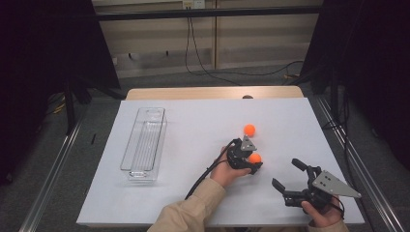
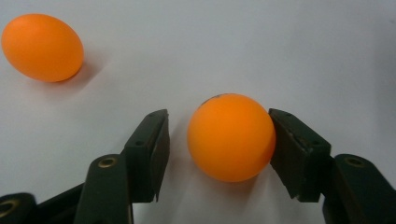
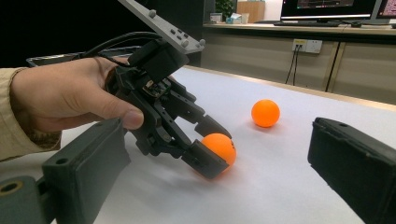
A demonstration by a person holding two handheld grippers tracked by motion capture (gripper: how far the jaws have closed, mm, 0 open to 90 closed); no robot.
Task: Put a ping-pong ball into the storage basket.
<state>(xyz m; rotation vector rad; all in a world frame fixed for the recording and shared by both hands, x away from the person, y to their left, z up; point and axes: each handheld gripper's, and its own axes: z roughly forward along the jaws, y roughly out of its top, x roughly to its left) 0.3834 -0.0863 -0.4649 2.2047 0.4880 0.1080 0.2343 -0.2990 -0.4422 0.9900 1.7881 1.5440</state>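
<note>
White paper covers the table (image 1: 193, 193) you work at. Your left gripper (image 2: 219, 140) has its jaws around a small orange plastic ball (image 2: 231, 136) that sits on the paper: one pad touches the ball's side, the other stands just apart from it, so the ball is framed but not pinched. A second orange ball (image 1: 249, 129) lies near, just beyond the first. Your right gripper (image 1: 290, 175) hovers low at the near right of the table, jaws spread wide with nothing between them. Well apart to the left lies a long clear plastic tray (image 1: 143, 145).
</note>
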